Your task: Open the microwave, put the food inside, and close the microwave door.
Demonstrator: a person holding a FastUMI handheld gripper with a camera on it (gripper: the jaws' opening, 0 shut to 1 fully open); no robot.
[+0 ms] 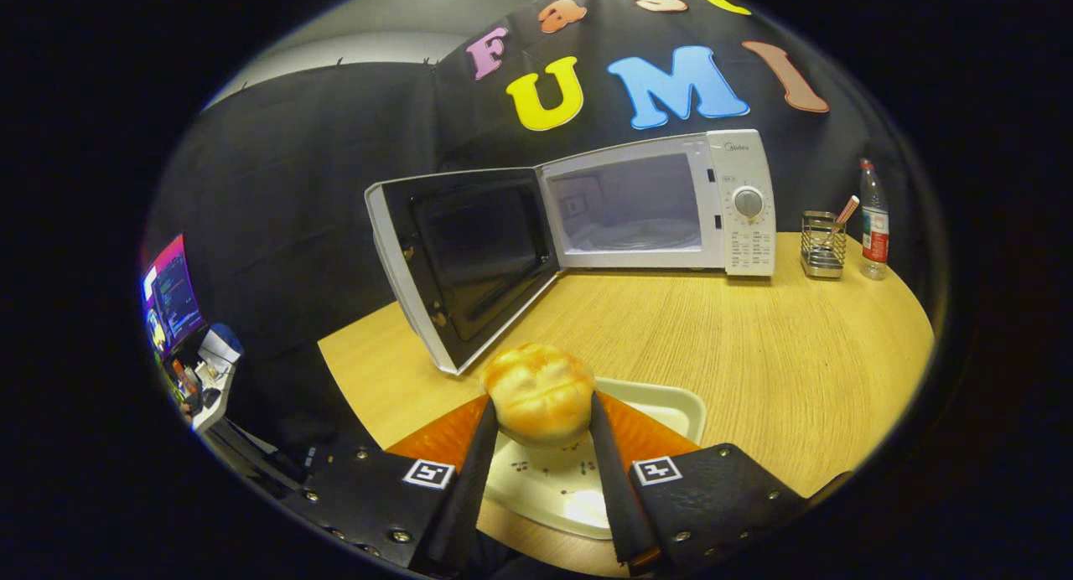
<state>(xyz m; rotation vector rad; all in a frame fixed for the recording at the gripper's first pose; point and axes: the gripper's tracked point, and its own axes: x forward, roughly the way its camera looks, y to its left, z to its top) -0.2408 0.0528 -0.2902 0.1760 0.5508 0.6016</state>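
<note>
On the wooden worktop (754,345), the tongs (539,416) are pinched on a bread bun (539,391), held above a white plate (671,400). At 12 o'clock the microwave (662,203) is seen with its door (461,253) open. The bun is judged light, soft and crushable; a gentle hold across its sides is advised.

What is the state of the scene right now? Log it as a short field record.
hand-held gripper: shut on the bread roll, one finger on each side
bread roll: held between the fingers, above the white plate
white plate: on the wooden table, under the roll
microwave: on the table beyond the fingers, cavity open, turntable bare
microwave door: swung wide open to the side
wooden table: holds the microwave, a wire holder and a bottle
task stage: door open, food not yet inside
</note>
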